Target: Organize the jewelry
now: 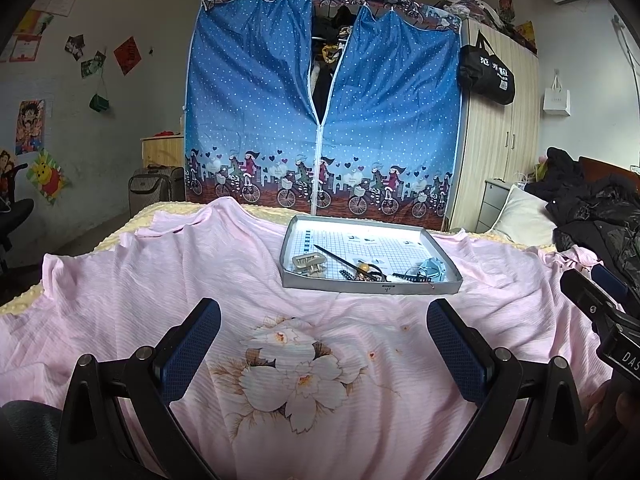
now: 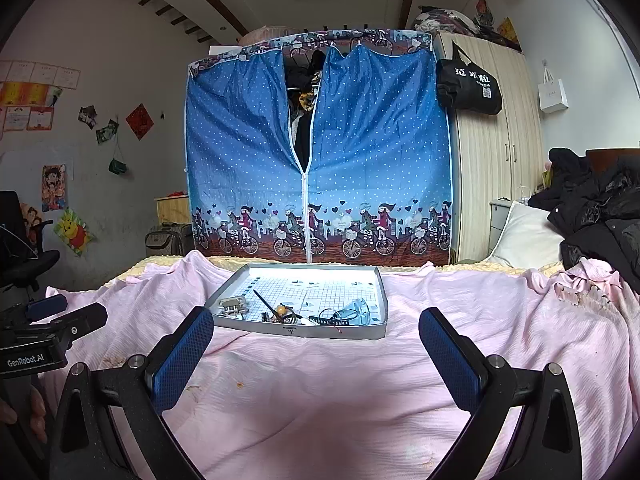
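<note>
Both tongs hang spread wide above a bed covered by a pink sheet (image 1: 120, 300), with nothing between their blue pads; the left tongs (image 1: 324, 344) hover over a printed flower (image 1: 296, 376) on the sheet, and the right tongs (image 2: 316, 356) sit over plain, wrinkled cloth; the two are side by side, each showing at the edge of the other's view.

Straight ahead of both tongs lies a shallow grey tray (image 1: 298, 236), resting on the sheet near the bed's far edge; its low rim runs all round, and its near wall faces the tongs; the jewelry is gathered along the tray's near side, while the gridded floor further back is bare. At the left of the pile sits a pale metal clasp piece (image 1: 307, 263); a thin dark stick (image 1: 344, 260) lies slanted across the middle; beside it is a small amber bead (image 1: 363, 268); to the right lie a pale blue piece (image 1: 434, 269) and a dark studded strap (image 1: 408, 278), tangled so closely that single items are hard to tell apart.

Between the tongs and the tray the sheet is open, only creased and lightly stained; left of the tray it is also free; to the right, dark coats (image 2: 596, 216) and a white pillow (image 2: 524, 236) crowd the bed's end; beyond the far edge stands a blue fabric wardrobe (image 2: 316, 152), its zip partly open.
</note>
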The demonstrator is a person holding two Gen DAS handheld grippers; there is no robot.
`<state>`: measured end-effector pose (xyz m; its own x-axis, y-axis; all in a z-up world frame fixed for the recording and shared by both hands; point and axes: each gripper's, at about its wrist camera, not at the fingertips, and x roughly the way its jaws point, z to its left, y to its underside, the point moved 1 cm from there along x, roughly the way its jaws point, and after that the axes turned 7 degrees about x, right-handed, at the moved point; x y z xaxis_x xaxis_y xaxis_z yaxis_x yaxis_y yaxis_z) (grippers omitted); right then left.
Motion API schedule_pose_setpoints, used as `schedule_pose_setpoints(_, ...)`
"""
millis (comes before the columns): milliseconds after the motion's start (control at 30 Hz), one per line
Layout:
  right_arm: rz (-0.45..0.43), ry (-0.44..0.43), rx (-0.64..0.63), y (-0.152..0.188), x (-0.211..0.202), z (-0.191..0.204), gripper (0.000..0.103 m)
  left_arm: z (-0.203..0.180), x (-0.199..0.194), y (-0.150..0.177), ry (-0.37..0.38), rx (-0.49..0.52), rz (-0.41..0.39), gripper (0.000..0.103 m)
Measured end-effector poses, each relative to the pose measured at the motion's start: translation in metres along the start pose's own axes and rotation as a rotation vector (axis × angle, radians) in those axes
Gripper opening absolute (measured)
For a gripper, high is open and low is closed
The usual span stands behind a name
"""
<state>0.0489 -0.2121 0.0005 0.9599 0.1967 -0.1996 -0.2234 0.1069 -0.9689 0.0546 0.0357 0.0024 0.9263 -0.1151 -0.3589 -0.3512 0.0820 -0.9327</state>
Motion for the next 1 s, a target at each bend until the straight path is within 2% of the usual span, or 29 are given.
schedule_pose_setpoints(333, 0.012, -0.004, -0.024, 0.002, 0.003, 0.007, 0.103, -0.002, 0.002, 0.001, -0.028, -0.006, 0.037, 0.101)
schedule_pose_setpoints(400, 0.014, -0.004, -0.024, 0.002, 0.003, 0.007, 0.103, -0.005, 0.001, 0.001, -0.066, 0.001, 0.042, 0.101)
schedule_pose_setpoints(567, 0.032, -0.007, -0.028, 0.005, 0.009, 0.009, 0.103, -0.011, 0.007, 0.003, -0.232, 0.059, 0.091, 0.101)
schedule_pose_setpoints(1000, 0.073, -0.018, -0.061, 0.011, 0.016, 0.018, 0.103, -0.009, 0.006, 0.005, -0.210, 0.042, 0.089, 0.101)
